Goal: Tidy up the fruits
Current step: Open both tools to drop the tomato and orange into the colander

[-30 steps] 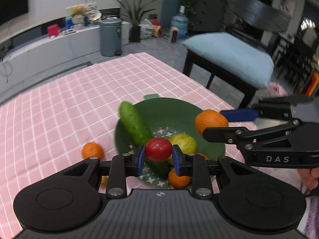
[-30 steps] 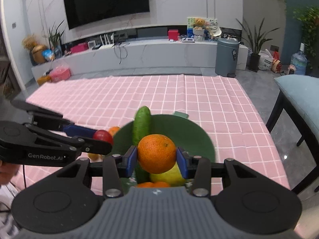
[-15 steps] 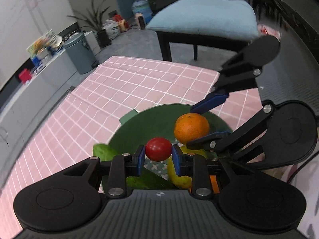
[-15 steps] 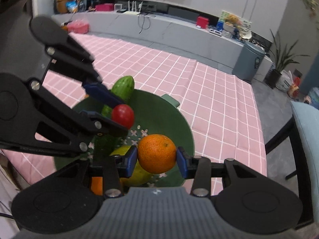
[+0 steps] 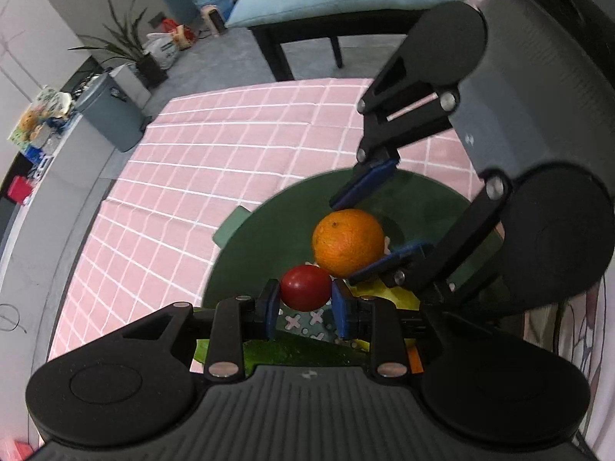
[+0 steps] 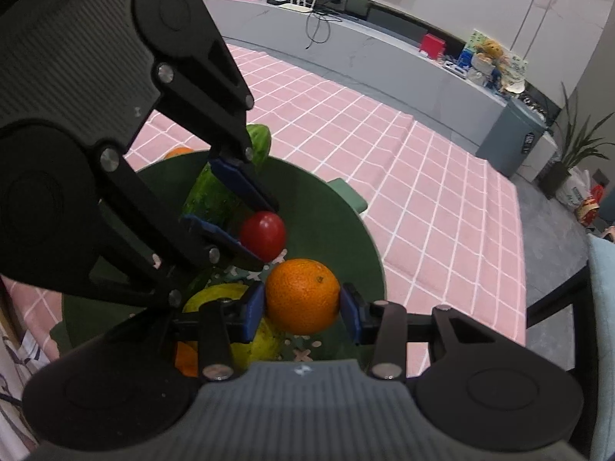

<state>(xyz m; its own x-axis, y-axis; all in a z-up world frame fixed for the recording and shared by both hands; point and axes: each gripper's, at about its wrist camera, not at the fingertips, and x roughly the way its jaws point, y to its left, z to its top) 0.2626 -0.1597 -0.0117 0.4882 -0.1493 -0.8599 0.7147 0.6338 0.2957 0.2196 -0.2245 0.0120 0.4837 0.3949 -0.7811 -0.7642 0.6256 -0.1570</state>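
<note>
Left tool (image 5: pixel 305 305) and right tool (image 6: pixel 302 313) close together, tips converging, each clamped on something.

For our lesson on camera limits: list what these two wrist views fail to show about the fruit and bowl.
- Lemon: right wrist view, mostly behind both grippers.
- Lower orange: only a sliver shows, so size unknown.
- Cucumber: middle hidden by the left gripper.
- Green bowl: left wrist view, near rim cut off.
</note>
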